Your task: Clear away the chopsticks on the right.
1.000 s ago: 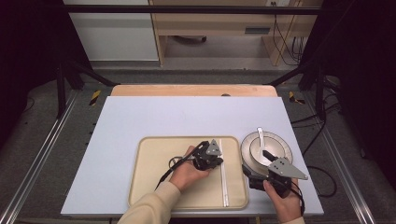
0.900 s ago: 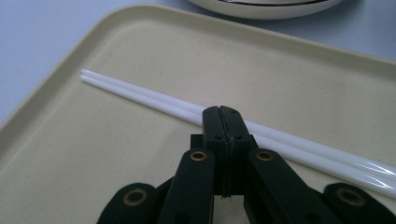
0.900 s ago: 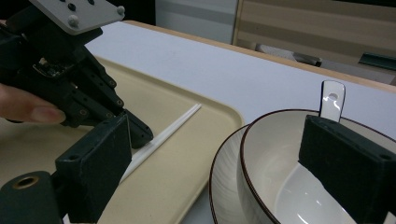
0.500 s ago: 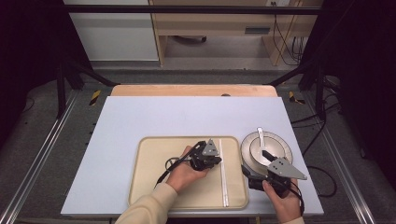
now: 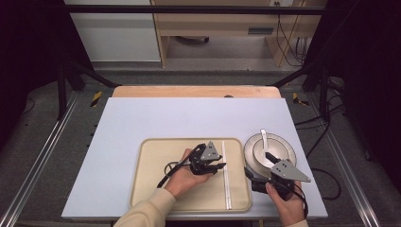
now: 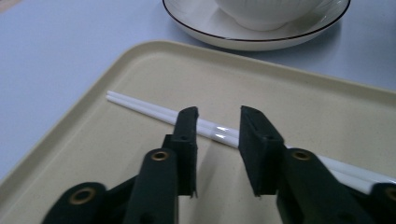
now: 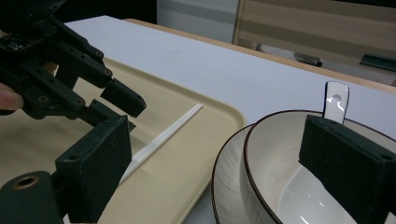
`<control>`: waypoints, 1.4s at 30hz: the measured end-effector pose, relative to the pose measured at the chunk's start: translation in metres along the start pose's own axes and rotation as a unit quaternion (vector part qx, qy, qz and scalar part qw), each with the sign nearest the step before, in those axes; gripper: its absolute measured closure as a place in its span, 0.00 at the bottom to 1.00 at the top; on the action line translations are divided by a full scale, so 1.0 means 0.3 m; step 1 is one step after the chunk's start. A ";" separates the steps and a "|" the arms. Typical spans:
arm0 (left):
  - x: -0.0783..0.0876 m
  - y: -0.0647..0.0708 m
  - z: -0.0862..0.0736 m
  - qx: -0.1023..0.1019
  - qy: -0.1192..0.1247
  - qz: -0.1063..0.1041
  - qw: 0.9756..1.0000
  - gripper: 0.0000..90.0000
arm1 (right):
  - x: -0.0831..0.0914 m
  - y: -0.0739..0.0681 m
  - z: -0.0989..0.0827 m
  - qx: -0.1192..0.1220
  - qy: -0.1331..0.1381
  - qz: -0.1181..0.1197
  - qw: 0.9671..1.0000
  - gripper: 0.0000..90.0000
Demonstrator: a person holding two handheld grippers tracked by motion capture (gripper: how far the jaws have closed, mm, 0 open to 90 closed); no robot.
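Two white chopsticks (image 5: 226, 174) lie side by side on the beige tray (image 5: 151, 189), close to its right rim, their long axis running from the tray's near edge toward its far edge in the high view. The left gripper (image 5: 217, 166) sits level over the tray, its jaws having just been opening, aimed rightward at the pair. The right gripper (image 5: 270, 157) reaches over the bowl (image 5: 281, 147), which stands on a plate (image 5: 249, 156) on the desk (image 5: 189, 118) just right of the tray, a white spoon (image 5: 264, 138) inside it.

In the left gripper view, the jaws stand parted, nothing pinched; the chopsticks (image 6: 154, 112) cross slantwise just beyond the tips.

In the right gripper view, the jaws are spread wide astride the bowl's rim (image 7: 275, 121); the chopsticks (image 7: 163, 135) point away along the tray.
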State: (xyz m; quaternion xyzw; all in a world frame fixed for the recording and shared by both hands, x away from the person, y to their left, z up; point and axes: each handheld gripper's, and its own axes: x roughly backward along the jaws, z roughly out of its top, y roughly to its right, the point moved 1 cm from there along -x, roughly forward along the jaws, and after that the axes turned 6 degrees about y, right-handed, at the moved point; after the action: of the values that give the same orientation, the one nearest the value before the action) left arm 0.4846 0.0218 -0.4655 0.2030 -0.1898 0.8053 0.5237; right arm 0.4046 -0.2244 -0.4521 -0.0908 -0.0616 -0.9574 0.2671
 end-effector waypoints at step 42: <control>0.429 -0.023 -0.142 0.027 0.103 0.079 0.991 0.03 | -0.006 -0.009 -0.003 0.000 0.002 -0.007 1.000 0.07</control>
State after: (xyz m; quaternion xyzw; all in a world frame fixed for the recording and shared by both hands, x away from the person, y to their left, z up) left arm 0.4379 0.1452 -0.4332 0.1178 -0.1287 0.8657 0.4692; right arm 0.4046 -0.2212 -0.4535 -0.0887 -0.0619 -0.9595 0.2602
